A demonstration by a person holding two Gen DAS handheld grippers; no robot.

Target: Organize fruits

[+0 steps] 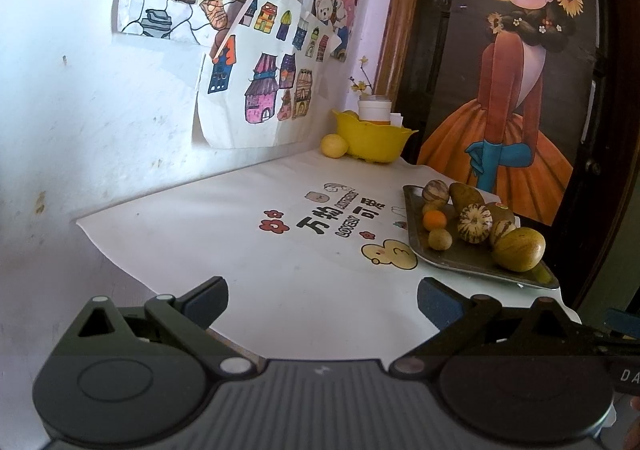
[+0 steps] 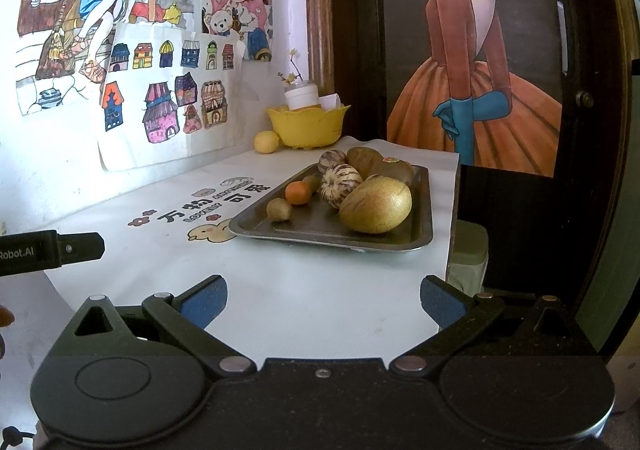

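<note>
left gripper [image 1: 322,304] spread, empty | right gripper [image 2: 322,300] spread, empty, facing tray [image 2: 424,234] | fruits [image 2: 376,204] heaped on tray | yellow bowl [image 2: 306,126] behind tray, likely the destination

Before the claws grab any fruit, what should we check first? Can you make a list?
1. Left claw open and empty: ok.
2. Right claw open and empty: ok.
3. Fruit waiting on the metal tray: ok, with the big yellow-green fruit nearest, then a striped fruit and a small orange.
4. Path from the claws to the tray: ok, only bare white tablecloth lies between.
5. Room in the yellow bowl: cannot tell, a white jar sits in it and hides the inside.
6. Loose yellow fruit beside the bowl: not ok, it lies on the table outside.
</note>
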